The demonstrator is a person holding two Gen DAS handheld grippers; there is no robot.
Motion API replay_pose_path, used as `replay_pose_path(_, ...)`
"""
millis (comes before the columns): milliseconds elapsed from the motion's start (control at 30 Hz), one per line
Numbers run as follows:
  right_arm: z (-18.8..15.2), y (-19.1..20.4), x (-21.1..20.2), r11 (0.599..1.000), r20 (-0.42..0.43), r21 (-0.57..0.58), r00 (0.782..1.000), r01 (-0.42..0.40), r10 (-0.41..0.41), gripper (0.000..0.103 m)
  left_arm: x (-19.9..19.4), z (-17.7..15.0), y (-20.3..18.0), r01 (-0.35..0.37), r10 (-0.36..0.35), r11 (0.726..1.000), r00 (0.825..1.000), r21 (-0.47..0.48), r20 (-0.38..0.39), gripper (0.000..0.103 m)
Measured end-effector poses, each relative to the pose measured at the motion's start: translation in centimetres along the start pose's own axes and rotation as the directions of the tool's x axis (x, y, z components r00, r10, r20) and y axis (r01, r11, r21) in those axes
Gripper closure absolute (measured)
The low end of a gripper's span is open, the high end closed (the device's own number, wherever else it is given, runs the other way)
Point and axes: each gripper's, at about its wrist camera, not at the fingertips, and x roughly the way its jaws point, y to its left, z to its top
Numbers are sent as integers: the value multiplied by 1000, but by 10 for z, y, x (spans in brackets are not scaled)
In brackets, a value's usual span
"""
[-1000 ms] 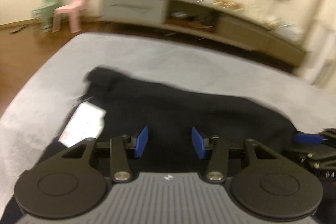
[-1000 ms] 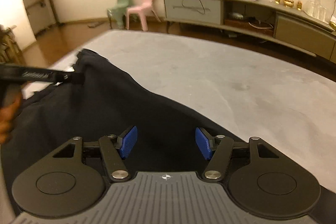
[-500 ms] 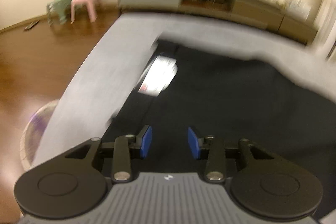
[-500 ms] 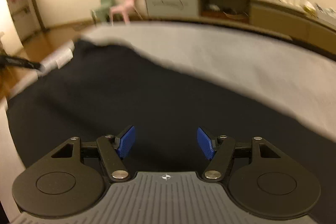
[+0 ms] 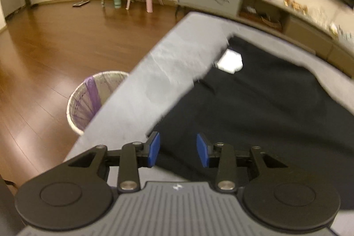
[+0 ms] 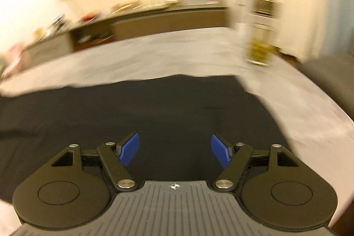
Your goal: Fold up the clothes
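Garment (image 5: 265, 103) label (image 5: 230, 62) shows left only.

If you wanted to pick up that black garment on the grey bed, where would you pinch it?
Probably at a corner or along an edge. The black garment lies spread flat on the grey bed, so its middle offers no fold to pinch. Its near corner sits just ahead of the left tongs; coming in low from the bed's side there should slip a finger under the hem.

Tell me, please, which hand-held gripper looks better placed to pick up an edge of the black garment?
Probably the left hand-held gripper: the near-left edge of the black garment lies just ahead of its fingers. The right hand-held gripper, jaws opening with nothing between them, faces the middle of the cloth.
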Motion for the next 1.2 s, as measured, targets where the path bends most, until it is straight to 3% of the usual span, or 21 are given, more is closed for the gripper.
replay_pose_path(67, -9, -29, -6, 996, 1, 82, 1000, 18, -18, 26, 5, -14, -7, 12, -11, 1000, 999, 25, -34, 66)
replay_pose_path(167, -18, -43, 5, 991, -27, 130, 999, -24, 28, 26, 21, -28, -13, -1, 6, 998, 996, 57, -88, 66)
replay_pose_path(267, -14, -37, 15, 997, -58, 78, 998, -14, 18, 27, 35, -31, -13, -30, 36, 998, 993, 55, -112, 60)
replay_pose_path(333, -8, -32, 21, 1000, -78, 10, 997, 1, -1, 35, 38, -32, -9, -44, 48, 998, 992, 36, -117, 55)
replay_pose_path(467, 4, -38, 21, 987, -104, -147, 991, 71, -87, 43, 37, -31, 1, -103, 104, 995, 988, 10, -113, 56)
replay_pose_path(533, 9, -52, 18, 979, -102, -160, 984, 127, -145, 39, 33, -28, 8, -127, 125, 992, 987, -15, -105, 65)
replay_pose_path(600, 13, -71, 18, 981, -106, -125, 981, 148, -161, 32, 23, -20, 17, -110, 105, 991, 993, -79, -59, 65)
replay_pose_path(667, 14, -77, 13, 981, -108, -85, 977, 173, -182, 33, 17, -13, 26, -98, 95, 985, 995, -144, -22, 60)
replay_pose_path(733, 12, -62, 0, 988, -68, -78, 988, 130, -135, 32, 23, -7, 34, -95, 90, 973, 995, -212, -34, 59)
replay_pose_path(800, 9, -33, -10, 996, -61, -87, 998, 14, -19, 30, 32, -4, 43, -74, 64, 956, 997, -282, -44, 59)
replay_pose_path(867, 2, 18, -18, 978, -68, -179, 993, -106, 95, 29, 42, 0, 49, -31, 15, 939, 999, -342, -49, 58)
replay_pose_path(933, -8, 76, -24, 934, -91, -278, 974, -223, 206, 28, 49, 3, 49, -22, 0, 932, 998, -361, -61, 58)
replay_pose_path(1000, -22, 138, -28, 864, -131, -371, 941, -340, 313, 28, 53, 2, 42, -18, -7, 936, 998, -352, -68, 58)
replay_pose_path(1133, -58, 260, -45, 667, -224, -522, 840, -532, 494, 28, 57, 3, 34, 0, -21, 947, 998, -320, -61, 61)
replay_pose_path(1200, -77, 322, -61, 534, -247, -609, 780, -587, 576, 28, 54, 3, 36, 43, -62, 942, 997, -332, -46, 78)
